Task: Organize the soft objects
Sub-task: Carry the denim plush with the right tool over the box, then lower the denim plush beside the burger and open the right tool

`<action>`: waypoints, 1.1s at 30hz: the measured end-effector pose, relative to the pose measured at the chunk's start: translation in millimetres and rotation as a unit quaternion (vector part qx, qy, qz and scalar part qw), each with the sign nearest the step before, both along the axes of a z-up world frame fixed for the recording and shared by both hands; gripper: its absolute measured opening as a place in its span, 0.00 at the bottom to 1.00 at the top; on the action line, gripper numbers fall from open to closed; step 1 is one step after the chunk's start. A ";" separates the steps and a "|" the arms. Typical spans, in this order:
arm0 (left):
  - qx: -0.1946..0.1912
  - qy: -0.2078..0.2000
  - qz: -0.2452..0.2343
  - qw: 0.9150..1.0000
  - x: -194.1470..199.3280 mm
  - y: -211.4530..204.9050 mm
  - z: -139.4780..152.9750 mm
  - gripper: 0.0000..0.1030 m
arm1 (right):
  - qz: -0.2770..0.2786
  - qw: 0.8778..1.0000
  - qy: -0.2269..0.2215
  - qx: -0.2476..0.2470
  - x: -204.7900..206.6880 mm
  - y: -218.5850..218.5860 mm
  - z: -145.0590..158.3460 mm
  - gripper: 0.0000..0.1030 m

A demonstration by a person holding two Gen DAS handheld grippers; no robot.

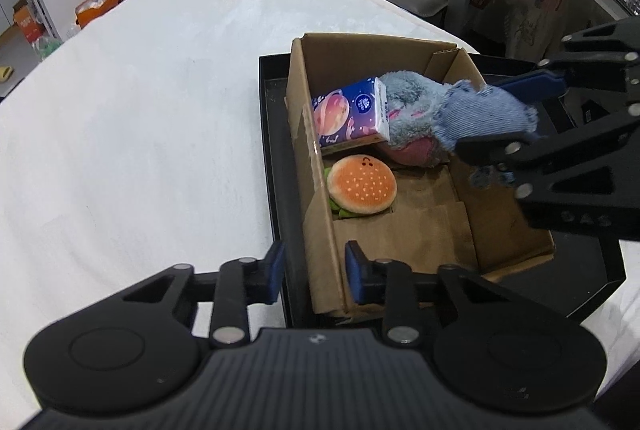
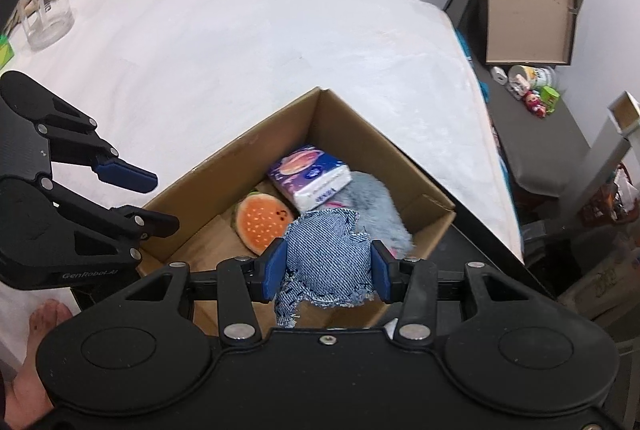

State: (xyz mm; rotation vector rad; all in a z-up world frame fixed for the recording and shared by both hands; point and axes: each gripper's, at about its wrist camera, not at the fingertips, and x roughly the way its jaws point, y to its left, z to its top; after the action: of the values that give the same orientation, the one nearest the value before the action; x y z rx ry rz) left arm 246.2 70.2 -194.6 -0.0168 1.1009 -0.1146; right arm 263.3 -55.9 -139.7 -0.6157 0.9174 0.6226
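Observation:
A cardboard box [image 1: 508, 230] [image 2: 360, 133] sits in a black tray [image 1: 272, 149] on a table with a white cover. Inside lie a burger plush [image 1: 362, 183] [image 2: 260, 220], a purple tissue pack [image 1: 348, 115] [image 2: 310, 175] and a fuzzy grey-blue plush [image 1: 412, 101] [image 2: 372, 201]. My right gripper [image 2: 328, 266] [image 1: 484, 117] is shut on a frayed denim piece [image 2: 324, 258] [image 1: 486, 109] and holds it over the box, above the grey plush. My left gripper [image 1: 316, 274] [image 2: 160, 197] hovers at the box's near corner, its blue pads a small gap apart astride the box wall and tray rim, gripping nothing that I can see.
White table cover [image 1: 140, 109] stretches left of the tray. A clear plastic jug [image 2: 44, 13] stands at the table's far left. A person's bare foot [image 2: 44, 318] shows below the table edge. Shelves, toys and boxes crowd the floor beyond.

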 end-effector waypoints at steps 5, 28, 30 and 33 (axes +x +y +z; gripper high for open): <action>-0.017 0.000 -0.005 1.000 -1.9 3.3 -0.7 0.17 | 0.012 1.000 0.014 -0.010 1.4 13.5 -13.4 0.44; -0.018 0.004 0.001 1.000 -0.8 5.0 0.2 0.17 | -0.009 0.999 -0.006 -0.040 0.3 4.2 -19.2 0.69; -0.013 0.003 0.002 1.000 -1.5 3.6 1.4 0.17 | -0.015 0.999 -0.008 -0.036 -1.7 -1.2 -15.2 0.71; -0.008 0.002 0.001 1.000 -3.1 -0.1 4.2 0.18 | -0.025 0.999 -0.011 -0.029 -5.5 -11.6 -9.6 0.74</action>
State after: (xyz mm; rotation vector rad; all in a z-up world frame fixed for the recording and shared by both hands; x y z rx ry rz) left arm 243.1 70.0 -190.4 -0.0313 1.1030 -0.1220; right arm 257.8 -67.5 -149.4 -0.6489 0.9306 0.5454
